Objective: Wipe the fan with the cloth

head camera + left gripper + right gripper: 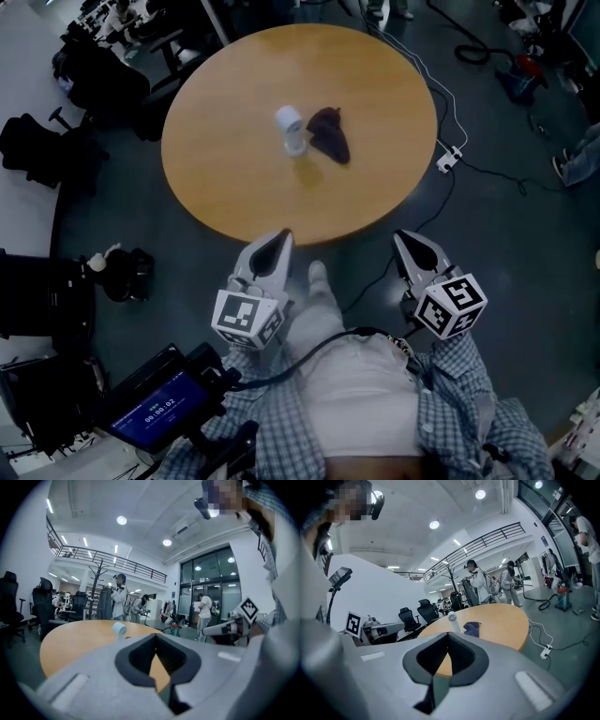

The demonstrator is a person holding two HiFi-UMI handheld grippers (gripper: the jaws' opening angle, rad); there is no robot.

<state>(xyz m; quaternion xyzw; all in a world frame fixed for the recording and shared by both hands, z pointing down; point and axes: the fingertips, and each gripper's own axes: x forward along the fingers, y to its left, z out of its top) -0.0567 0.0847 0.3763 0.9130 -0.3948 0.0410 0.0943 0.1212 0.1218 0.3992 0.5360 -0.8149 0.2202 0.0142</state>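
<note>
Overhead, the white fan (292, 128) stands mid-way across the round table (216, 183), with the purple cloth (329, 133) beside it, both clear of the rim. The left claw (283, 236) and right claw (400, 238), closed and empty, hang off the near edge. Of the gripper views, only the right shows the cloth.

The fan (291, 127) stands near the middle of the table (234, 187) before me, the cloth (330, 133) just right of it, perhaps touching; a power strip (448, 159) lies on the floor further right.
</note>
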